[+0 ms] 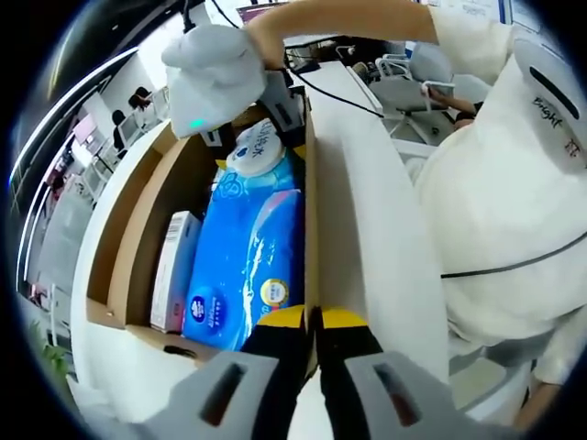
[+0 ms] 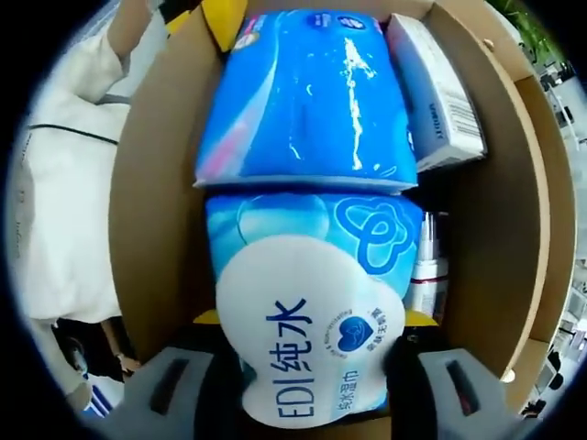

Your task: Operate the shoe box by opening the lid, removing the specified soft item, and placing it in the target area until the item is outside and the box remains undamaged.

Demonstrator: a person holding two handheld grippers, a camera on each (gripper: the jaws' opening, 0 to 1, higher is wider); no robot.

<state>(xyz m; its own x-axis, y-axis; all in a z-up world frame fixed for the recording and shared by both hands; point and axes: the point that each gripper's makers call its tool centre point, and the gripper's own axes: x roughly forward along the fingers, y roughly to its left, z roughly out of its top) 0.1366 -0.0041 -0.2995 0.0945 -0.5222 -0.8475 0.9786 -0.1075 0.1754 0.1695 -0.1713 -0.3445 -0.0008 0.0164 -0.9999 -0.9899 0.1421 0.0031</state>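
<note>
While right fingers (image 2: 417, 321) pinch wipes pack (image 2: 312, 330), left fingers (image 1: 344, 323) clamp box wall (image 1: 312, 229).

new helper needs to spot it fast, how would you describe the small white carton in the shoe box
Look inside the open brown cardboard shoe box, where a big glossy blue plastic tissue pack fills the middle. The small white cardboard carton is wedged between that pack and the box's side wall. It is the one rigid, barcoded item there; its neighbours are soft blue packs.
</note>
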